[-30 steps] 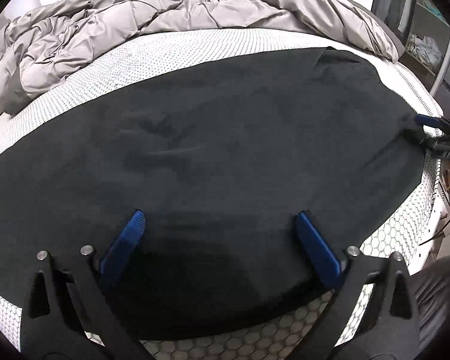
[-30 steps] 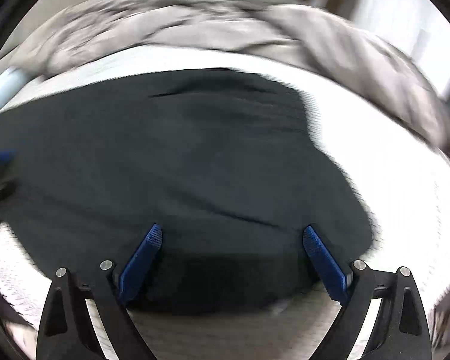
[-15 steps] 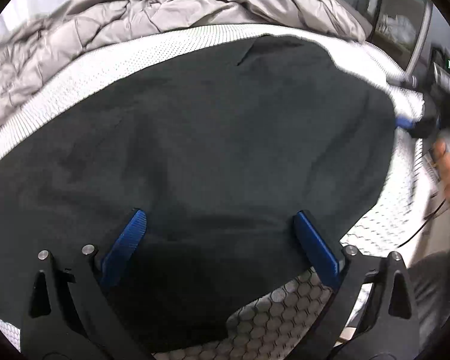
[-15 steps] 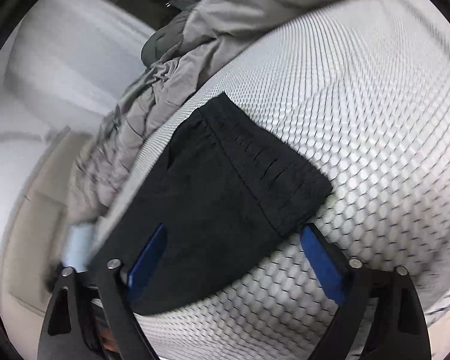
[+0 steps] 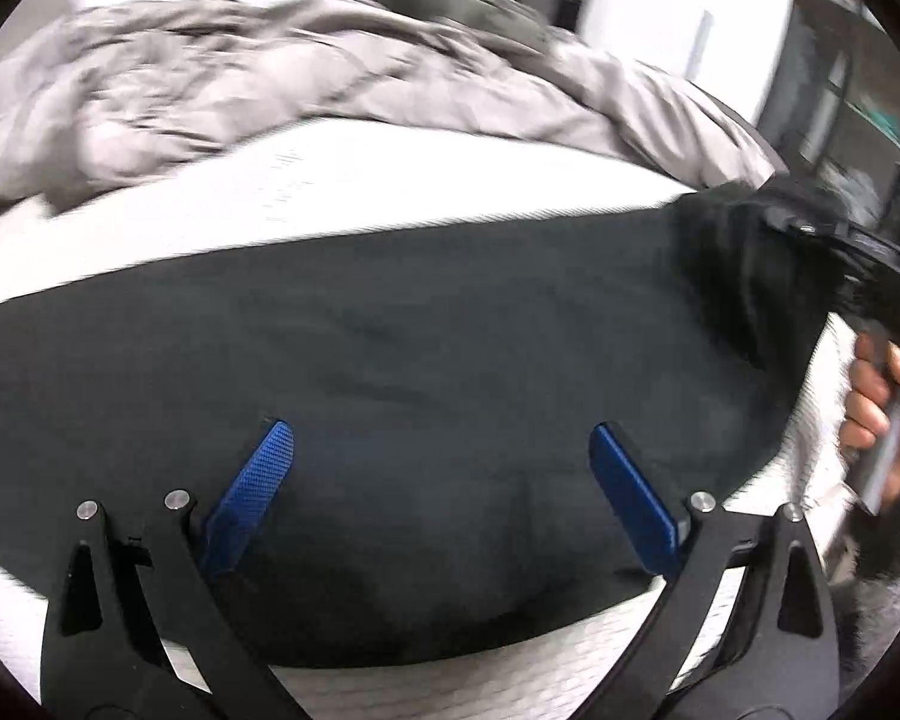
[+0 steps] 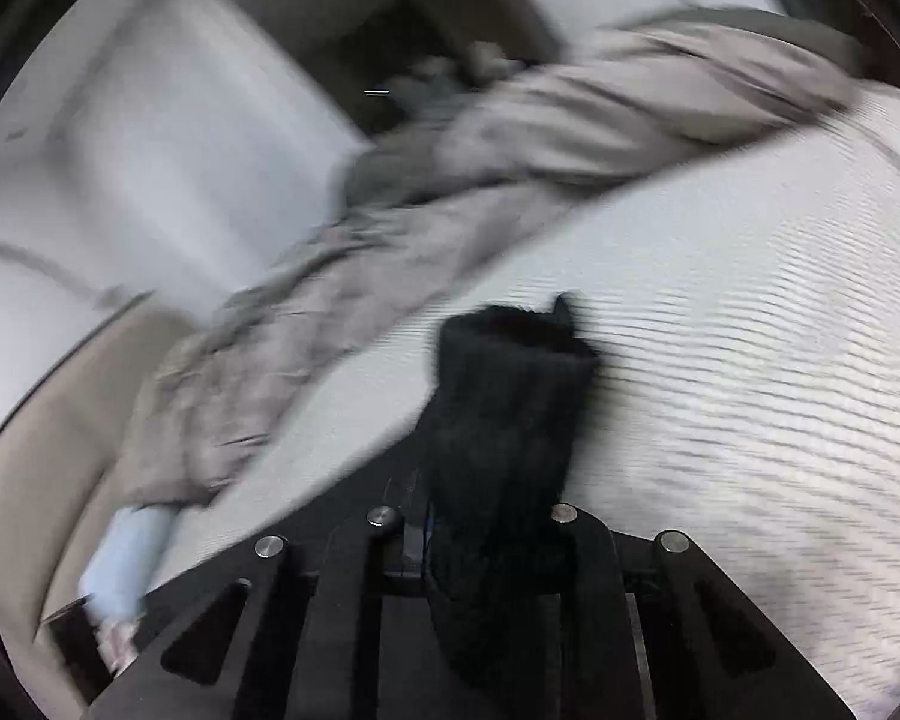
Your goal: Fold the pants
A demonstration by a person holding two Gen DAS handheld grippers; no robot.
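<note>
Across the top of my left view a rumpled grey duvet (image 5: 306, 78) lies heaped on the white textured mattress (image 5: 390, 192). At the lower left of my right view I see something pale blue (image 6: 126, 558), too blurred to name.

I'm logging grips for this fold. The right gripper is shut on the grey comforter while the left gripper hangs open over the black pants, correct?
Not quite. The right wrist view shows the right gripper shut on the black pants, not the grey comforter. The left gripper is indeed open over them.
</note>
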